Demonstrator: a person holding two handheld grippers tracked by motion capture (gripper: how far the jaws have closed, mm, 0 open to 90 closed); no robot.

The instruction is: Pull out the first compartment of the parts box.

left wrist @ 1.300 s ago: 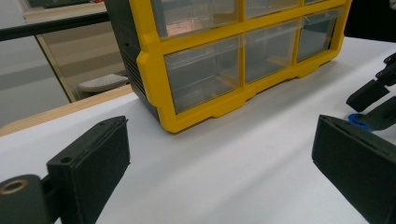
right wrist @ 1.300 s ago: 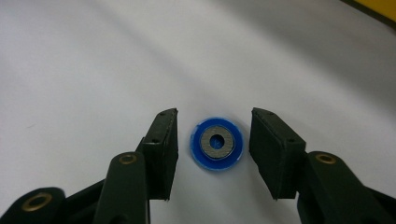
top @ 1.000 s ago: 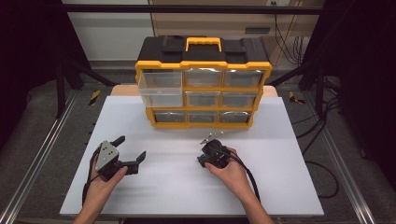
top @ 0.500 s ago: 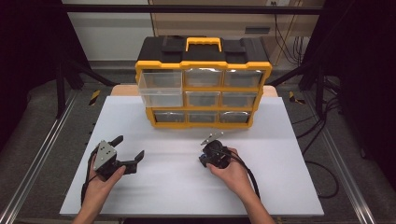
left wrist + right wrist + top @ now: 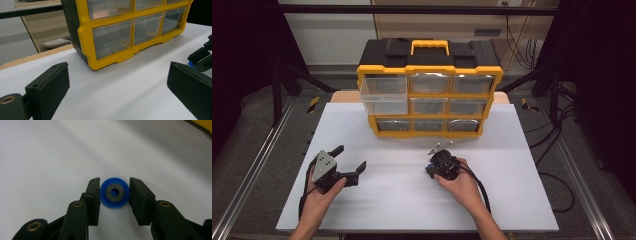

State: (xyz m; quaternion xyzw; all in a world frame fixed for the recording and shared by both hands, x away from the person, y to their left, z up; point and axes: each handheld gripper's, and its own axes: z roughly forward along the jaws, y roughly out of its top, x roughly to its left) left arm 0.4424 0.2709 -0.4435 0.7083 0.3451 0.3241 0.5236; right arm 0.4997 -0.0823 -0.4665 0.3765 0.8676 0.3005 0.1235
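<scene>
A small blue disc point(image 5: 115, 203) with a grey ring point(image 5: 109, 192) on its middle lies flat on the white tabletop point(image 5: 402, 205). My right gripper point(image 5: 115, 180) is shut on the blue disc, one black pad against each side of its rim. In the high view the right gripper point(image 5: 433, 168) points down at the table right of centre, in front of the drawer cabinet. My left gripper point(image 5: 348, 159) rests at the front left, jaws wide open with nothing between them. In its own view the left gripper point(image 5: 117, 67) faces the cabinet.
A yellow and black drawer cabinet point(image 5: 429, 95) with clear drawers stands at the back middle of the table. Its top left drawer point(image 5: 382, 92) is pulled out a little. The cabinet's lower corner point(image 5: 95, 63) lies close ahead of the left gripper.
</scene>
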